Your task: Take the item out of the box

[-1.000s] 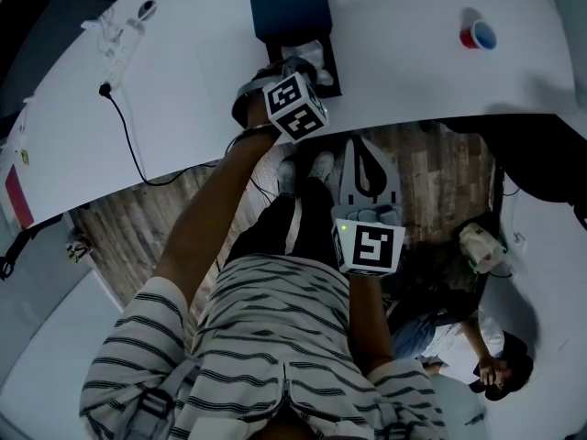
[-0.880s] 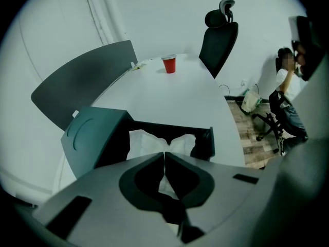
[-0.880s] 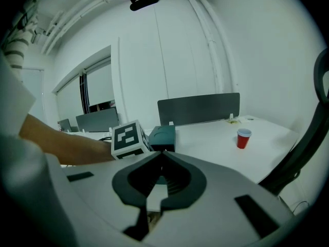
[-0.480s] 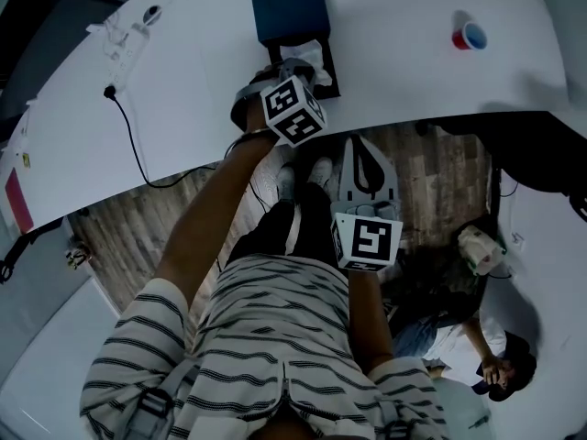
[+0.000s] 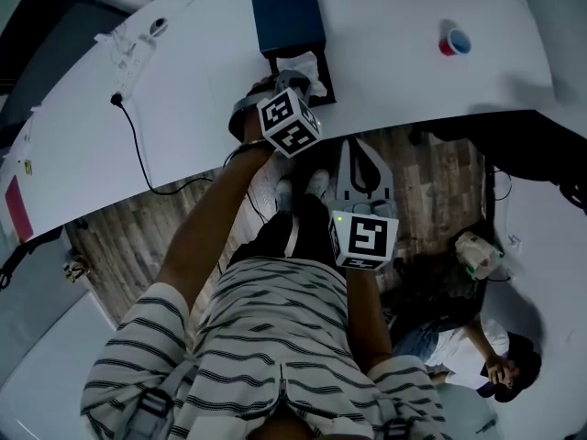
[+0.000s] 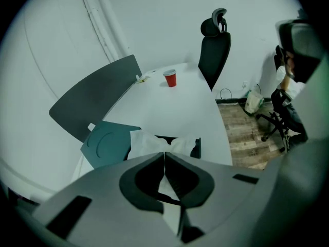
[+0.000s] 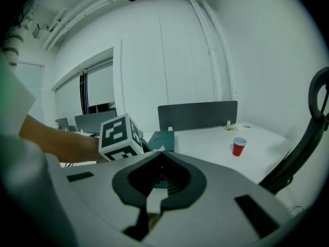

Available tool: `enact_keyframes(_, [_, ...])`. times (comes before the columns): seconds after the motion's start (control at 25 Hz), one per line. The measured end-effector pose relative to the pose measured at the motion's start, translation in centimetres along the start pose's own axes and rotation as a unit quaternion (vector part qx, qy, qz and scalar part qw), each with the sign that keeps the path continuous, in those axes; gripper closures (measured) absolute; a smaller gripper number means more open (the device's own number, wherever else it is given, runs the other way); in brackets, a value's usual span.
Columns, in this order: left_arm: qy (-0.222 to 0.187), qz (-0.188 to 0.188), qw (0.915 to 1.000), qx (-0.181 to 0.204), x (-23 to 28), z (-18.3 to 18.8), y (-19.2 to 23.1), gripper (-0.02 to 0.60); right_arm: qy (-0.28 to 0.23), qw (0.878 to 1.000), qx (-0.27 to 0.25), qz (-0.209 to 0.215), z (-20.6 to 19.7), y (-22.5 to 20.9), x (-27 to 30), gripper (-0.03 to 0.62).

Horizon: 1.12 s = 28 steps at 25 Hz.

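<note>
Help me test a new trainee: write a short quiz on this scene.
1. True or false: the red cup stands on the white table, apart from the blue box.
2. What do the left tongs pinch? A) a pen B) white paper C) the red cup
3. Which tongs hang over the wooden floor, off the table?
Key: 1 true; 2 B; 3 the right tongs.

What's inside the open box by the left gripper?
The box holds white crumpled paper, which fills it. The left gripper has its jaws shut on the paper's peak. Anything beneath the paper is covered, so I can't tell what lies there.
</note>
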<state>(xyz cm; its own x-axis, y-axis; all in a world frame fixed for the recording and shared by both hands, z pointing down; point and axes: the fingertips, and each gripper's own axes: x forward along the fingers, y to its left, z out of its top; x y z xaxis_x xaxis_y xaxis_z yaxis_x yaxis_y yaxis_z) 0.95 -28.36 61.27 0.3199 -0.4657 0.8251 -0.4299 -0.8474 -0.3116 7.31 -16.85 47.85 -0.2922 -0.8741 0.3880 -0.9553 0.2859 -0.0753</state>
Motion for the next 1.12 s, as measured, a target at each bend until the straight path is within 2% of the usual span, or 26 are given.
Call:
enact_keyframes(0.32, [-0.025, 0.015, 0.9996, -0.004, -3.2, 0.9, 0.1, 0.554, -0.014, 1.000, 0.003, -0.004, 1.5, 0.8, -1.1, 0.576])
enact_keyframes(0.72, [-0.063, 0.045, 0.9959, -0.046, -7.7, 1.7, 1.0, 0.553, -0.026, 1.000, -0.002, -0.012, 3.2, 1.4, -2.5, 0.576])
enact_keyframes(0.92, [-0.103, 0.056, 0.9899, -0.080, -9.8, 2.5, 1.2, 0.554, -0.038, 0.999, 0.012, -0.010, 4.3, 1.7, -3.3, 0.576])
enact_keyframes(1.12, [-0.136, 0.073, 0.9825, -0.105, -11.4, 2.8, 1.4, 0.553, -0.047, 0.999, 0.004, -0.016, 5.5, 2.0, -3.9, 0.575])
